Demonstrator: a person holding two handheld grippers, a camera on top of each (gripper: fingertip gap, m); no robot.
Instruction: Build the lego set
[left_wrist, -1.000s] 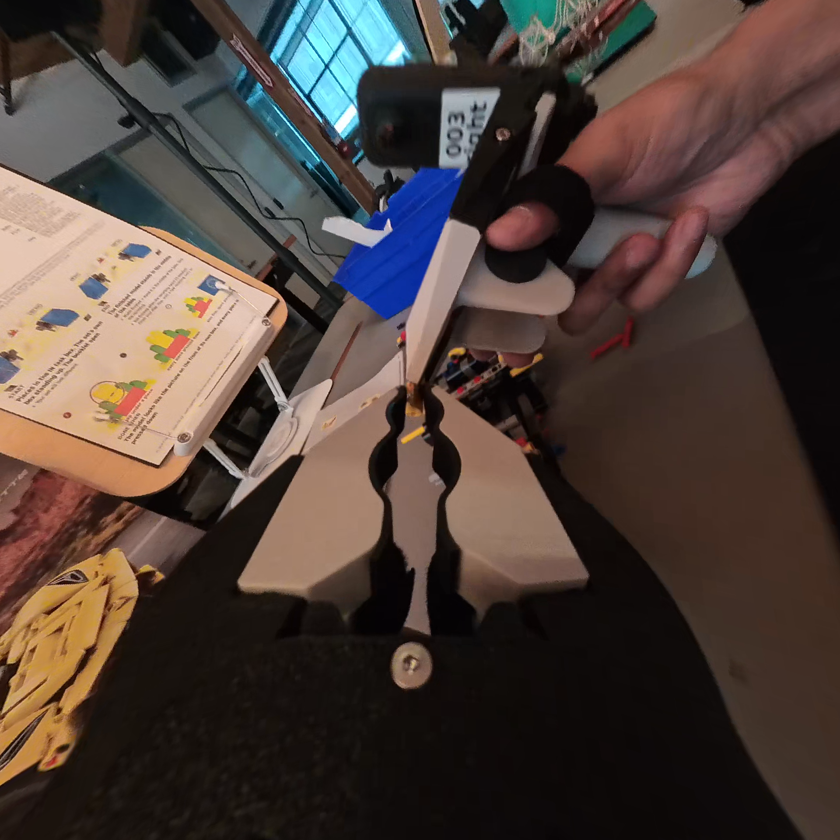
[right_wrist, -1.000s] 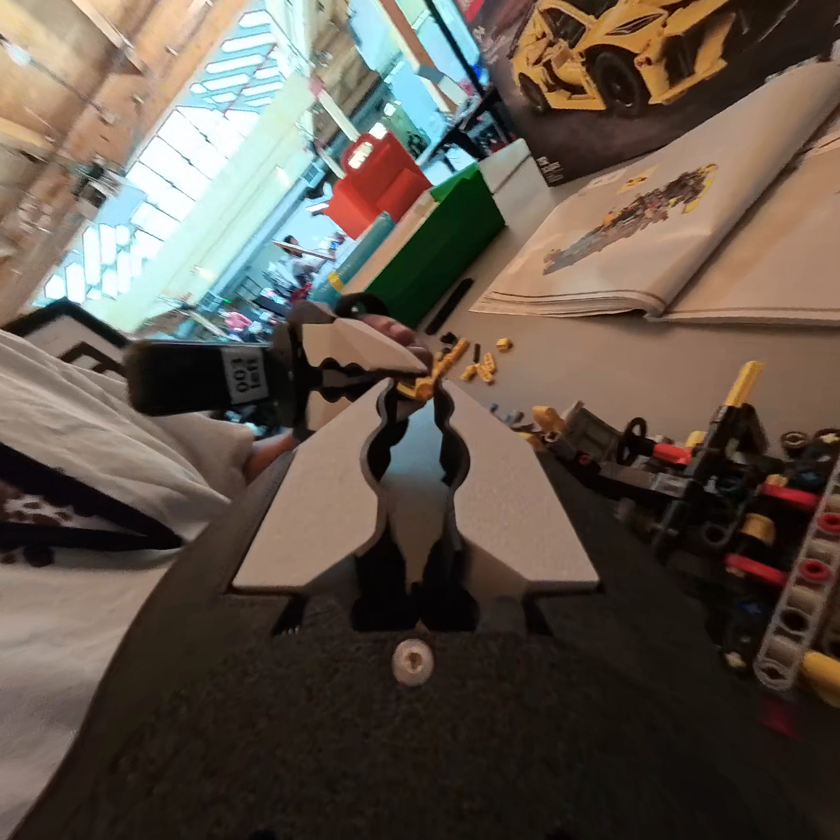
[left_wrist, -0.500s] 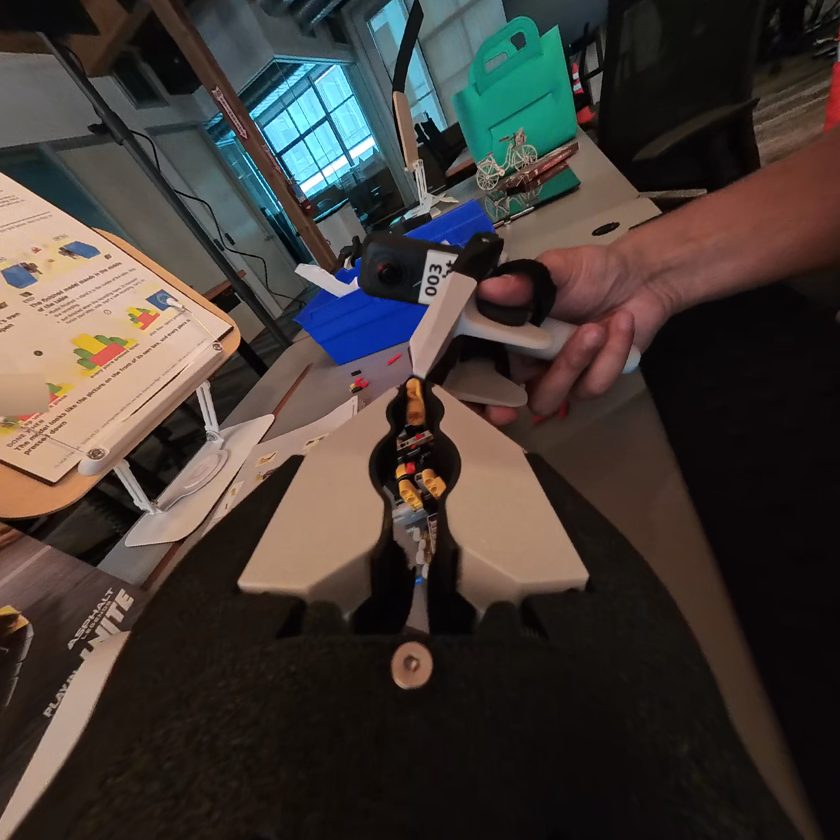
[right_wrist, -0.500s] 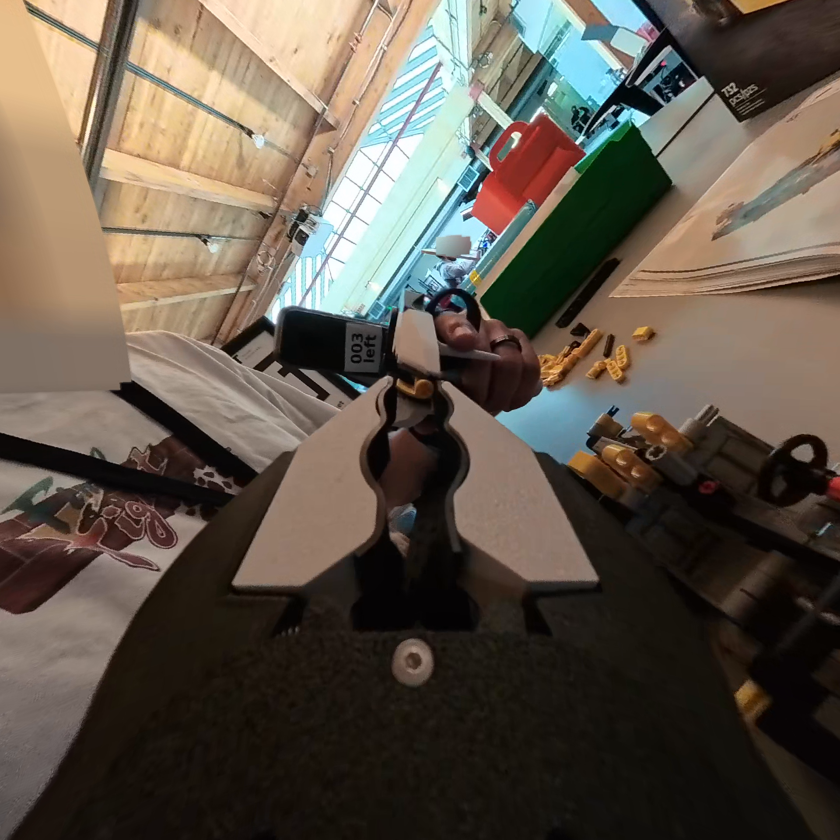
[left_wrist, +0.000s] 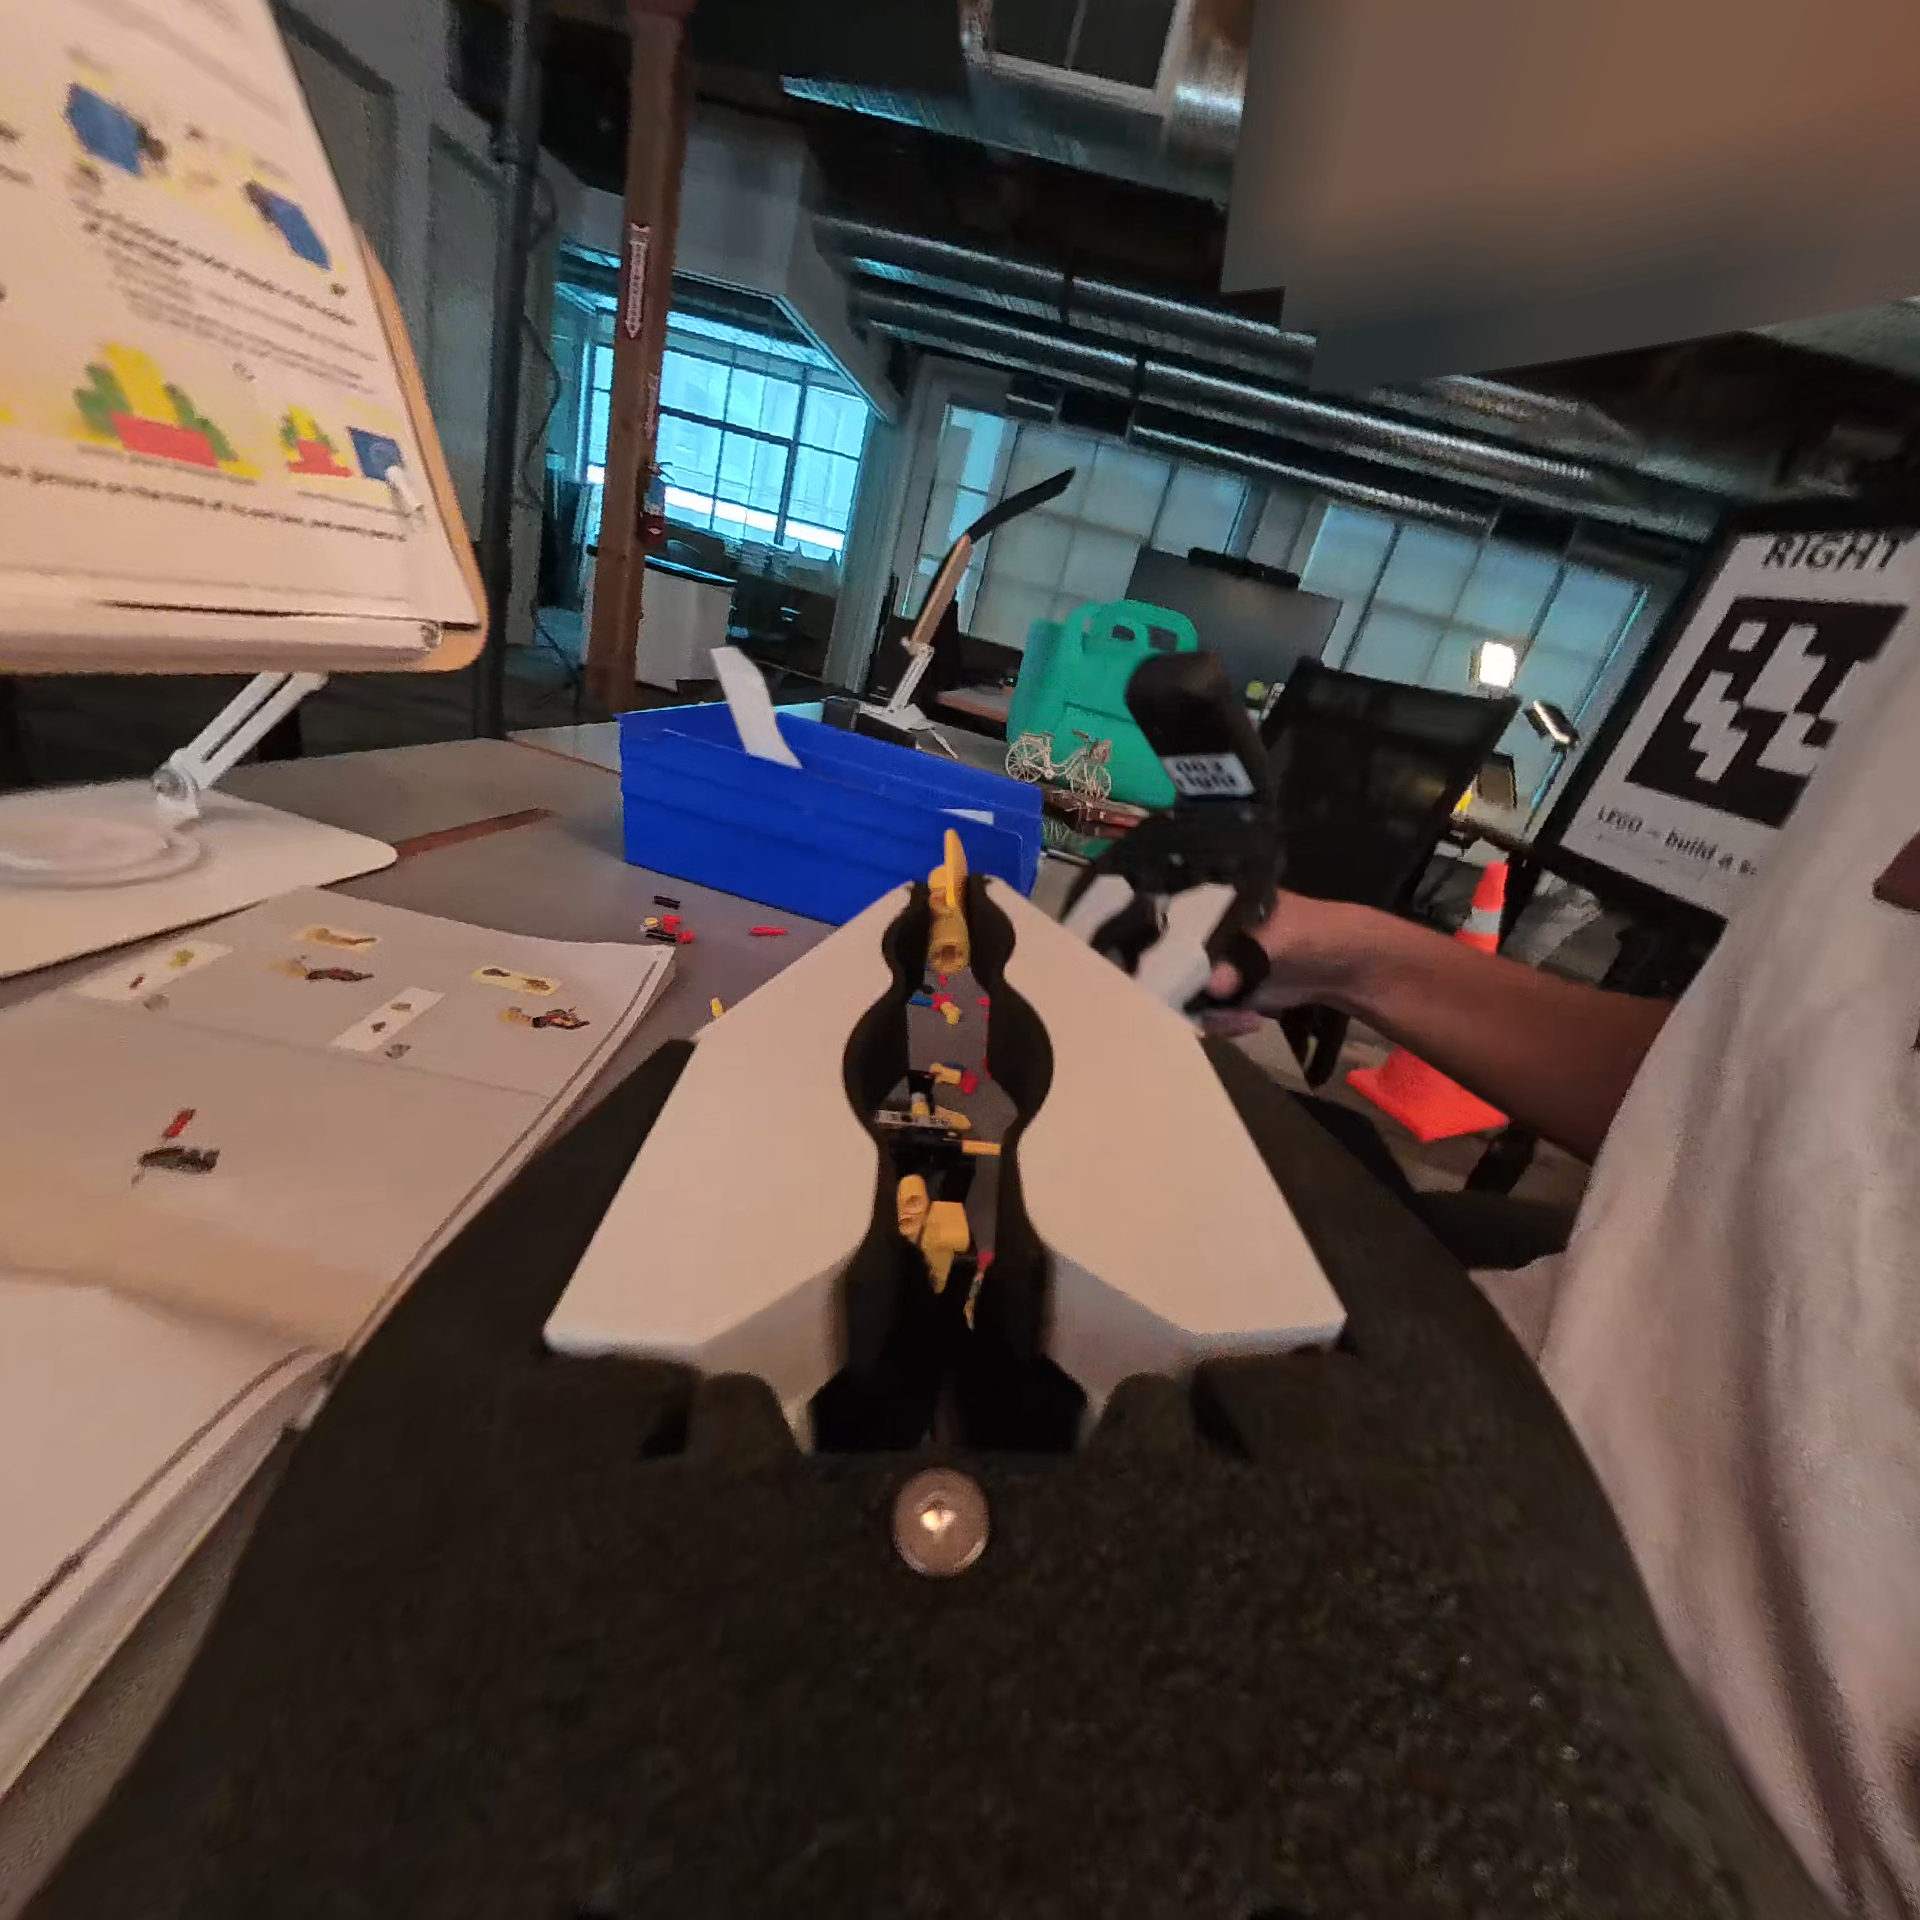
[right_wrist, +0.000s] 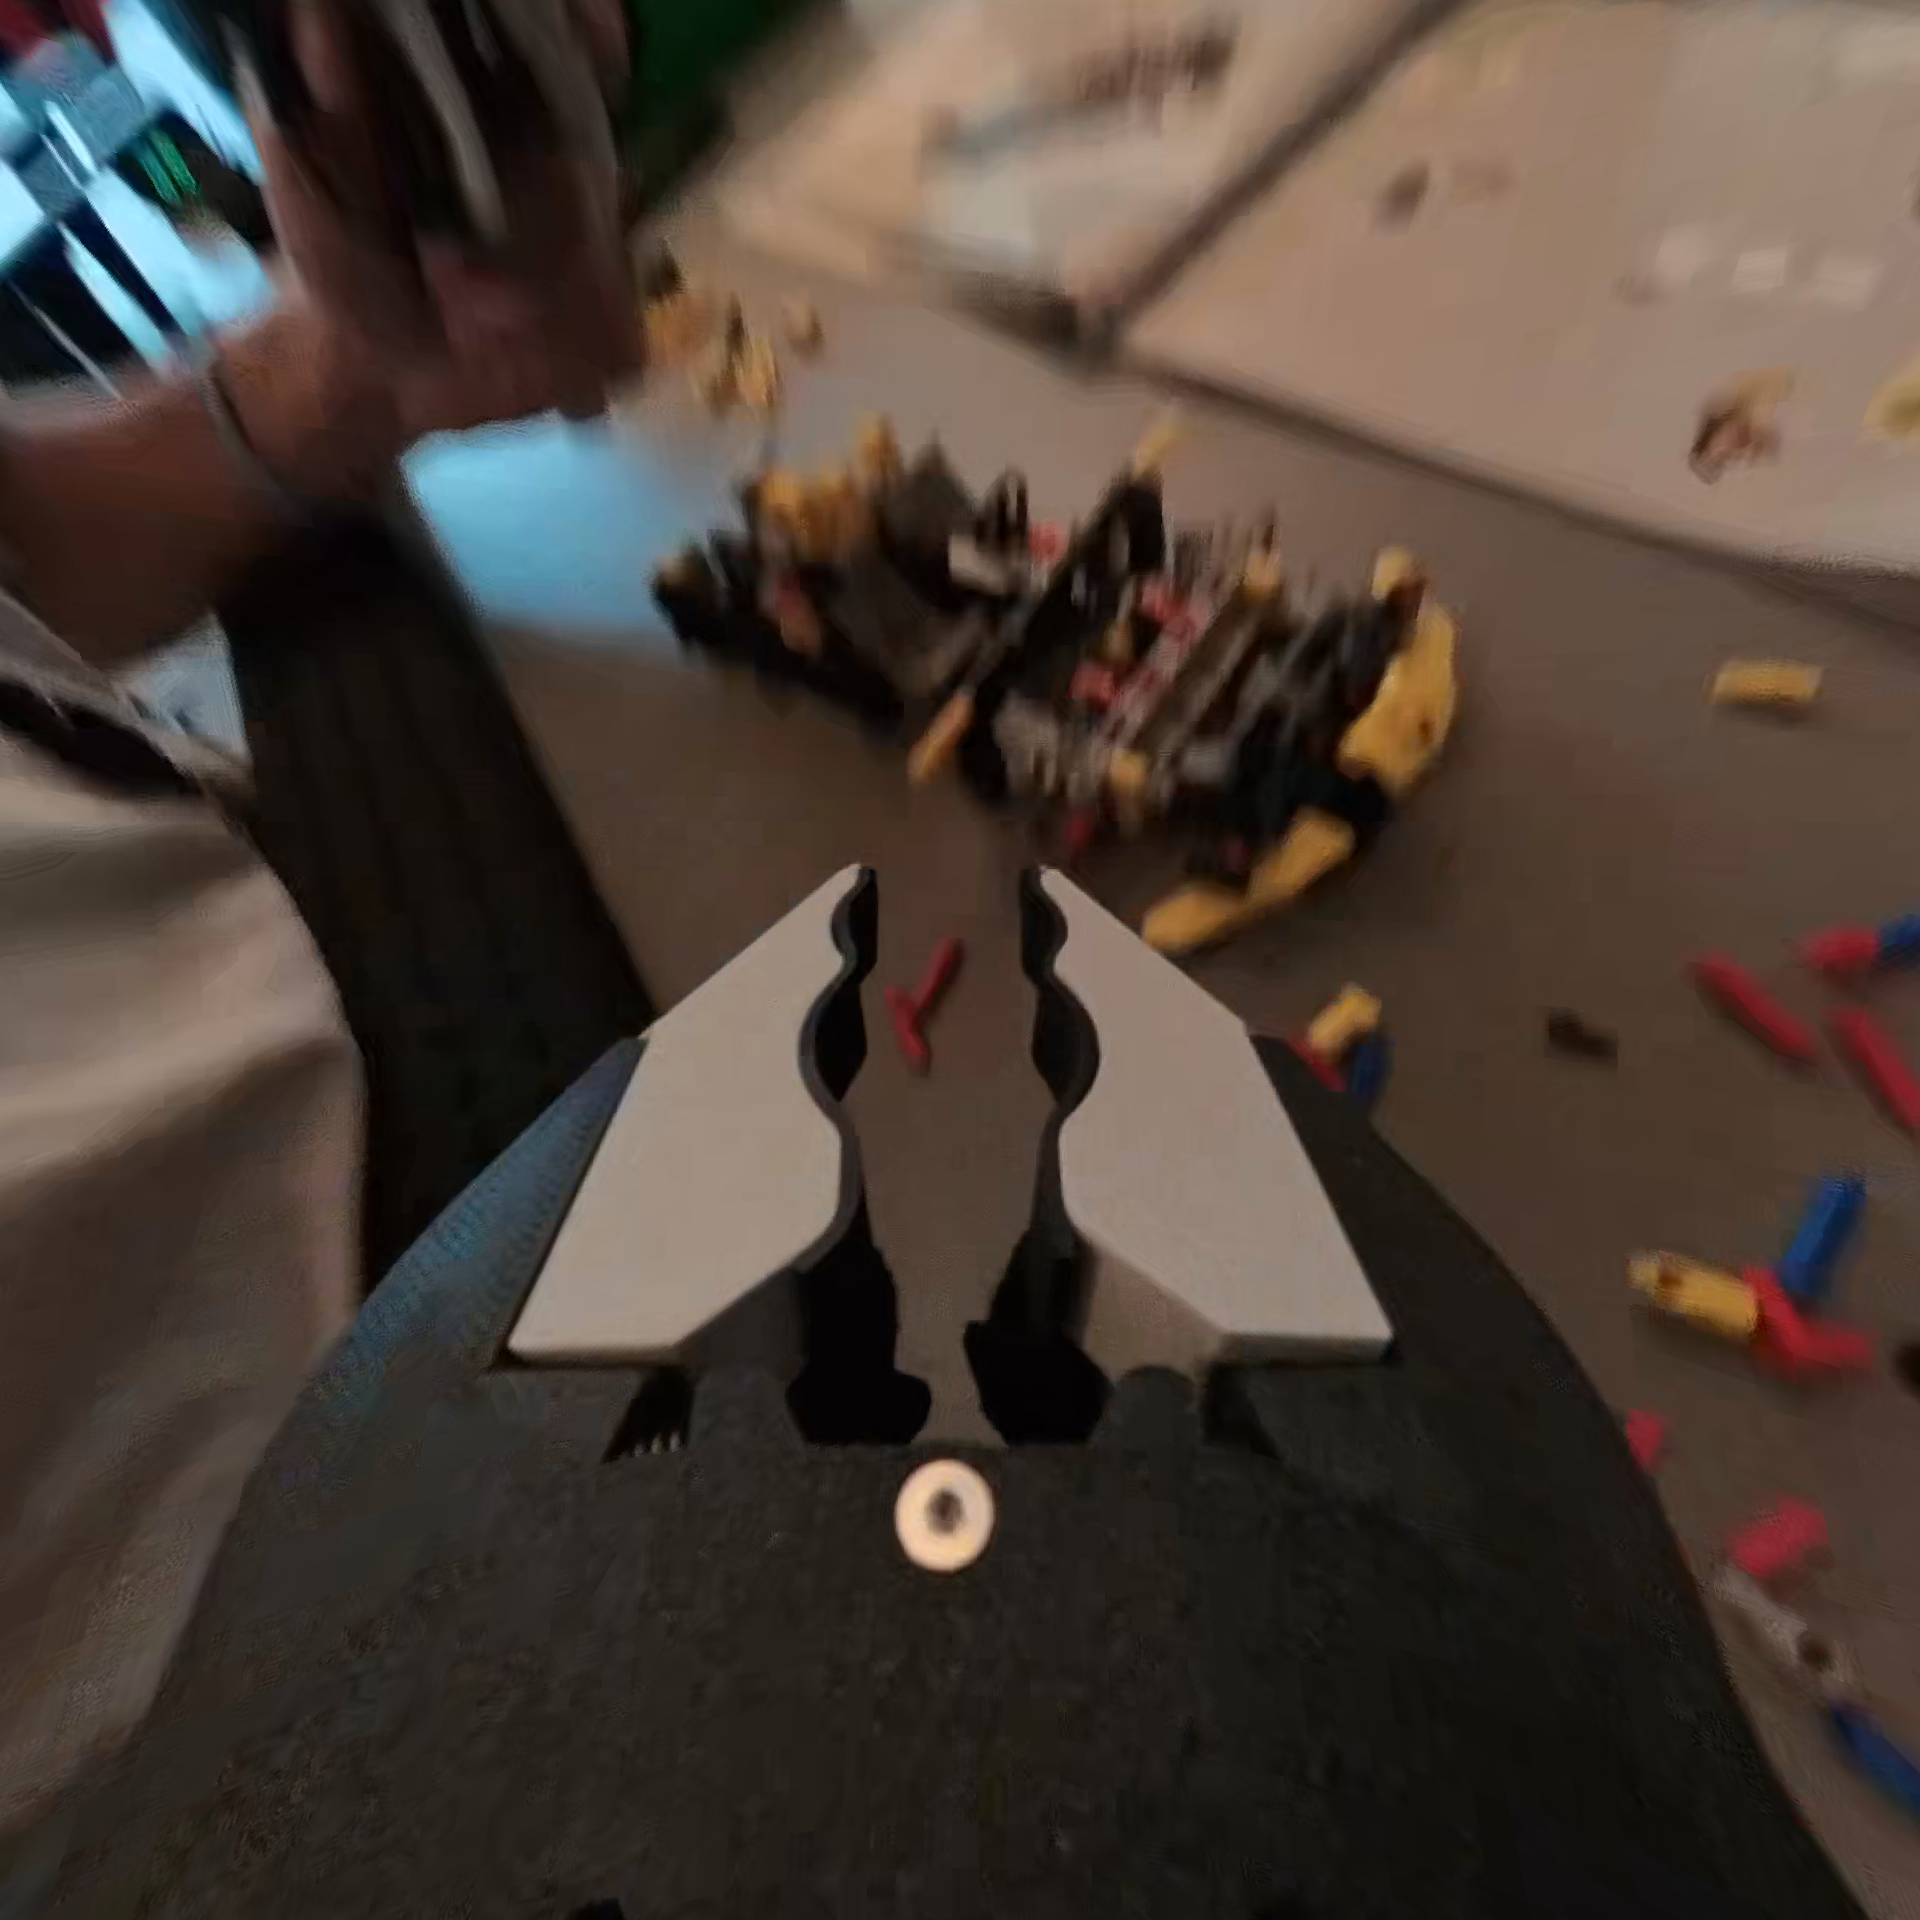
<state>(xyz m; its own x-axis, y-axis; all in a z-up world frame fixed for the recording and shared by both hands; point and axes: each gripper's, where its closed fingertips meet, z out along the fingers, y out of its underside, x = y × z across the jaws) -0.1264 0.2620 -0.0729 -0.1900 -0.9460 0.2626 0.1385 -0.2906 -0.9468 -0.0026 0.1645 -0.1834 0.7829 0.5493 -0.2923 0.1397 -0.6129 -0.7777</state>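
Left hand-held gripper (left_wrist: 948, 904) is pinched on a small yellow lego piece (left_wrist: 948, 914) at its very tips, piece standing upright and raised above the counter (left_wrist: 540, 883); right hand-held gripper (right_wrist: 948, 883) has its jaws parted and empty, pointing down at the counter, a loose red pin (right_wrist: 923, 1003) lying in the gap below it.

Half-built model (right_wrist: 1091, 675), black frame with yellow panels, sits on the counter ahead of the right gripper; right view is motion-blurred, so fine detail is unreadable.

Judgement: step is to bring the yellow piece down to the model and seat it; grip is only at the tips, so keep it firm, line the piece up square before pressing, and brace the model with the right gripper or it'll likely slide.

Around: open instruction booklet (left_wrist: 312, 1039) to the left; blue bin (left_wrist: 810, 821) behind; propped sheet on a stand (left_wrist: 208, 312); loose red, blue and yellow pieces (right_wrist: 1766, 1288) scattered right of the model, easy to knock or grab by mistake.
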